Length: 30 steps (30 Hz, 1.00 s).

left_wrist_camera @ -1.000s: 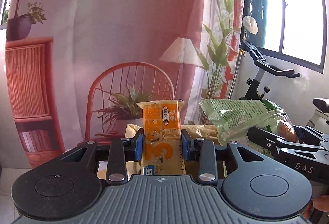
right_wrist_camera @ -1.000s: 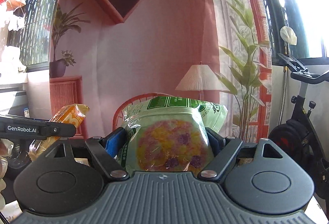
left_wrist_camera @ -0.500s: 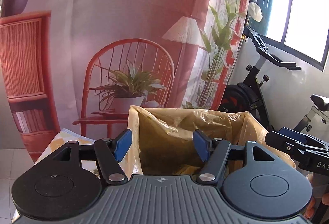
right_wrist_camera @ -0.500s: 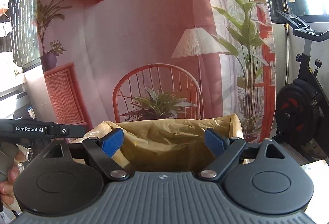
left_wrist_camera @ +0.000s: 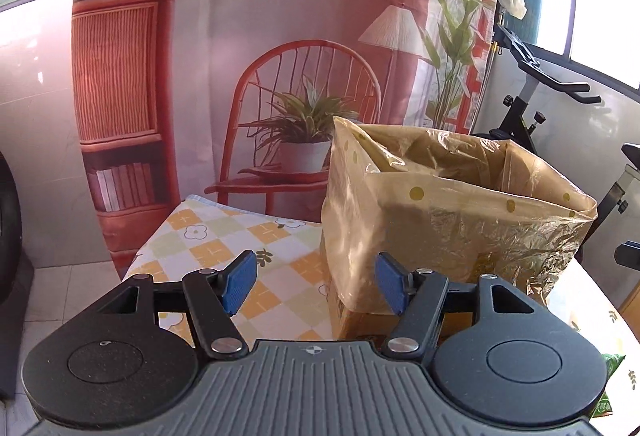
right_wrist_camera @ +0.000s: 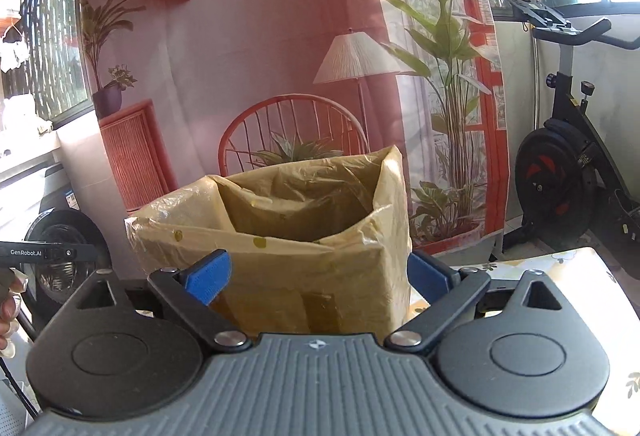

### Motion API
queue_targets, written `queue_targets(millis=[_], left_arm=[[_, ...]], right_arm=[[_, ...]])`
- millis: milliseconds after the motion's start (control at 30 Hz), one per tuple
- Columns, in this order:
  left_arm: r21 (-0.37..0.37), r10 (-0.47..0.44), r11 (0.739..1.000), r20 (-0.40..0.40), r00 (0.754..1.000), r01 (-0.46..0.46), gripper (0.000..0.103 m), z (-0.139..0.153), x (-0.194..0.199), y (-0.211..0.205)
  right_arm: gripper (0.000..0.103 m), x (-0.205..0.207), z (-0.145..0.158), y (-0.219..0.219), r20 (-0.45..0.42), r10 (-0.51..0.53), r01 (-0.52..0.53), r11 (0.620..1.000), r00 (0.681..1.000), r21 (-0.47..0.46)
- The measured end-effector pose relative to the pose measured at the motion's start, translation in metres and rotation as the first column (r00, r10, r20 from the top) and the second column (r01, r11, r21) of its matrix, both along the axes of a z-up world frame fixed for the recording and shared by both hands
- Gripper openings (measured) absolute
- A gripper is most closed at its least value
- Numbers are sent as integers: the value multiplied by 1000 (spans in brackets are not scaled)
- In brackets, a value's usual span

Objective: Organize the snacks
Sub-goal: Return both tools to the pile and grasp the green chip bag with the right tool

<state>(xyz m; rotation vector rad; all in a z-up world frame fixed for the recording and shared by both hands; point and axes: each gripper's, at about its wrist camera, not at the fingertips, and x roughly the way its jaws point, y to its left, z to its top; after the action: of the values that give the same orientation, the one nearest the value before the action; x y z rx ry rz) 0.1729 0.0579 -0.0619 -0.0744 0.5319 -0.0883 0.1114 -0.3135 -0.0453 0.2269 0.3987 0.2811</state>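
A cardboard box lined with a yellow dotted plastic bag [left_wrist_camera: 452,220] stands on the table; it also shows in the right wrist view [right_wrist_camera: 288,236]. Its inside is hidden from here. My left gripper [left_wrist_camera: 314,286] is open and empty, in front of the box's left corner. My right gripper [right_wrist_camera: 318,276] is open and empty, close to the box's near side, its blue pads either side of it. A corner of a green snack packet [left_wrist_camera: 610,384] lies at the lower right of the table.
The table has a yellow and white checked cloth [left_wrist_camera: 224,236]. An exercise bike [right_wrist_camera: 568,172] stands to the right. A printed backdrop [left_wrist_camera: 280,36] hangs behind the table. The left gripper's body [right_wrist_camera: 48,254] and a hand show at the right wrist view's left edge.
One second ago the left gripper held an orange packet and the right a green bag above the box. Both opened and released them. Both grippers have since pulled back and lower.
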Motion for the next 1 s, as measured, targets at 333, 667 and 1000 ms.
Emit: queue_targets(millis=[333,667,1000], left_arm=[[-33,29,999,-44,999,-31,68,-34,-13,7],[-56,37,998,-51,998,-40,68,-42,-24,16],[-85,39,995,-73,997,-46,68,-52,-33,17]], right_arm=[[98,-46,-62,-16,-219,-168,149,984,961,-100],[102,-63,-98,-21,-362,-278,285,958,890,-35],[103,-51,-102,-15,-356,-217,169,972,909,-162]])
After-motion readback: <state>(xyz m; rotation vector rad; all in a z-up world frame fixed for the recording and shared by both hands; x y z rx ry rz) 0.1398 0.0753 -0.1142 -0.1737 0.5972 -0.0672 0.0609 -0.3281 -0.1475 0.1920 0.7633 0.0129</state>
